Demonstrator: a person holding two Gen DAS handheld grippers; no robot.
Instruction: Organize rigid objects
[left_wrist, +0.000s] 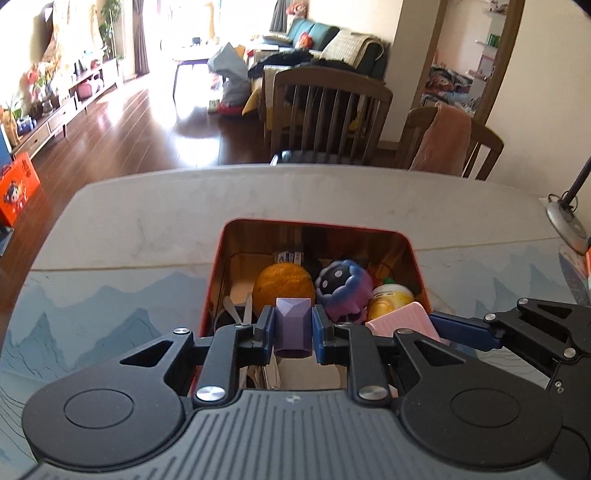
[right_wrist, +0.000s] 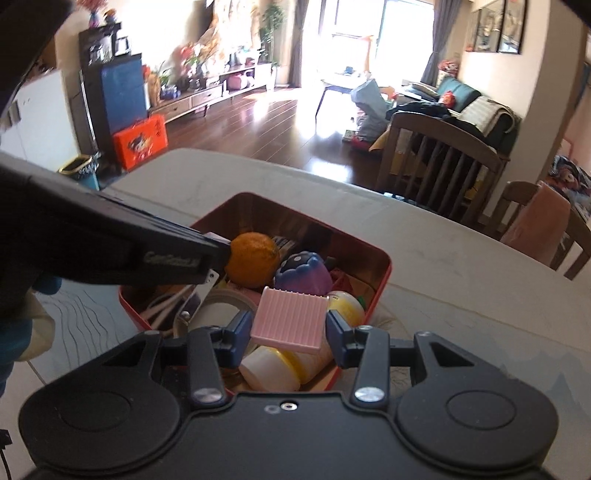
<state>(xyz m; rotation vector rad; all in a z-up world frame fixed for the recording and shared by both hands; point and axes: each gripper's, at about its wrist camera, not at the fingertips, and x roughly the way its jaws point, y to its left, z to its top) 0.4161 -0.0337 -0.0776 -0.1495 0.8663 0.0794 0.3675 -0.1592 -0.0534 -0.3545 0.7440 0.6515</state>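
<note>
On the left, your left gripper (left_wrist: 293, 328) sits low in the centre of the left wrist view, its jaws narrow and clamped on a small purple faceted block (left_wrist: 291, 325). The block stands with its long axis running away from you, along the fingers, its far end poking out over the near rim of the red tin box (left_wrist: 218, 266). The box opening lies directly ahead of and below the tongs, so the drop line is nearly straight down and slightly forward.

Inside the box, from left to right in that view, you have some pale utensil handles (left_wrist: 236, 312), an orange (left_wrist: 284, 286), a purple dotted toy (left_wrist: 341, 288) and a yellow-capped bottle (left_wrist: 391, 299). The free space looks to be at the near left, beside the handles, though I judge that only from what shows past the fingers.

To the right, your right gripper (right_wrist: 290, 332) holds a pink ribbed flat piece (right_wrist: 288, 321), the pads pressing on its left and right edges at a moderate width. The piece's flat face tilts up toward the camera, its broad side spanning the jaws, and it hangs over the near right part of the box, just above a white and yellow bottle (right_wrist: 280, 365).

Both hands are over the box; the left one looks lined up more squarely with open floor, so it seems the better one to release first. The box rests on a pale table (left_wrist: 147, 206).
</note>
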